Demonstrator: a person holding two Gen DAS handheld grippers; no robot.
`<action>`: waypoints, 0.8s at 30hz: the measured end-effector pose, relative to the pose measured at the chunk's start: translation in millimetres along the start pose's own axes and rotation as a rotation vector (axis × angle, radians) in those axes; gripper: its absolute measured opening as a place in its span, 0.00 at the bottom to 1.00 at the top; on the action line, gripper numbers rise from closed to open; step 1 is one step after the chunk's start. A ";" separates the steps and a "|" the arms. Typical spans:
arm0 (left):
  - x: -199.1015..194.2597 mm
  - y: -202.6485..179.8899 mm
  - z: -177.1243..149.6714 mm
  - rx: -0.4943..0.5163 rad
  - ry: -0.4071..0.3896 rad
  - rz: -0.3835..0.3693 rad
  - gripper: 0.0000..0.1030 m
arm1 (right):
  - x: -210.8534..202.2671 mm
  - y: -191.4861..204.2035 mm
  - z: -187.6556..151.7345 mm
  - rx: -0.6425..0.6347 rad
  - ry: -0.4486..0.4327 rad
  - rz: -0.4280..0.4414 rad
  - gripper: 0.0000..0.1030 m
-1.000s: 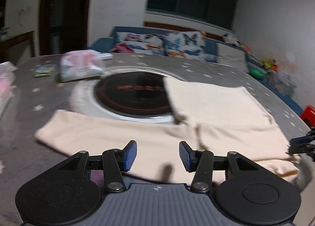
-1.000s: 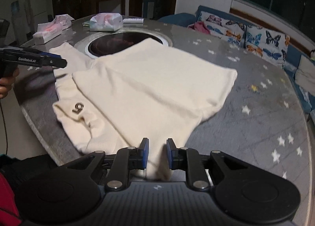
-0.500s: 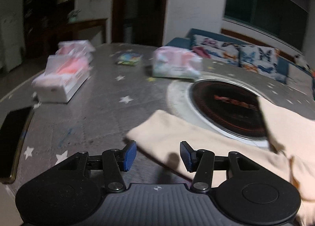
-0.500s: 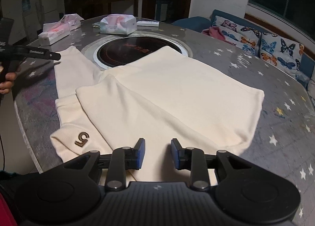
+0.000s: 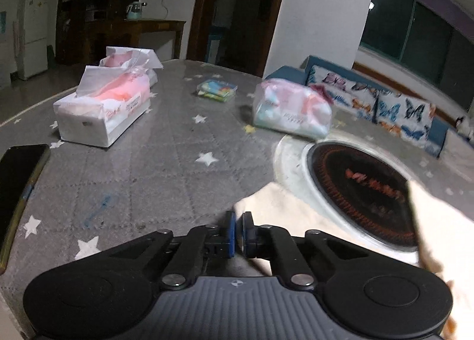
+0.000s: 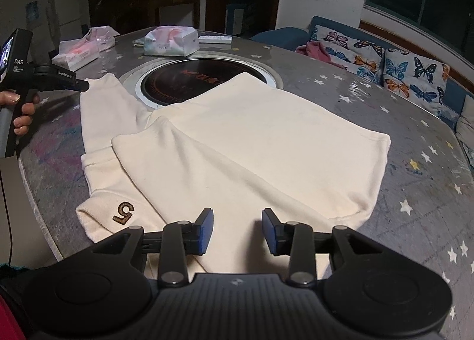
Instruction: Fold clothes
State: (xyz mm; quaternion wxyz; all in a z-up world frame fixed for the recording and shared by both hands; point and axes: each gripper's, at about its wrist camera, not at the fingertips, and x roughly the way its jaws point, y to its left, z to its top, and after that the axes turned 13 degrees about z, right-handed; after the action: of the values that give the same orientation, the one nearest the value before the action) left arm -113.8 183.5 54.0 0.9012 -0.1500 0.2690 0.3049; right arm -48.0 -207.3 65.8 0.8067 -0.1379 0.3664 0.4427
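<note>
Cream knit sweatshirt (image 6: 243,144), sleeve end pinched in left claw (image 5: 236,228).

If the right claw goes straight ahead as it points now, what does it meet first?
Most likely the cream sweatshirt: the open right claw hovers over its near edge, with fabric spread ahead. Height above the cloth is unclear, so it may skim over toward the round cooktop.

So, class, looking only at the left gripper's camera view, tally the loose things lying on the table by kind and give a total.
tissue packs: 3
phone: 1
small colourful packet: 1
cream garment: 1
Total: 6
</note>
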 end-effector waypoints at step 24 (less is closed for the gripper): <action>-96.3 -174.9 -41.7 0.242 0.099 -0.812 0.05 | -38.9 -22.4 -22.9 0.137 -0.105 -0.060 0.35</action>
State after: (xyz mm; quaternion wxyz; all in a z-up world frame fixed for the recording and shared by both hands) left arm -84.5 -14.4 94.2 0.9452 -0.1514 0.2648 -0.1162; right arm -53.7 -256.4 75.4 0.8451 -0.0700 0.3488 0.3989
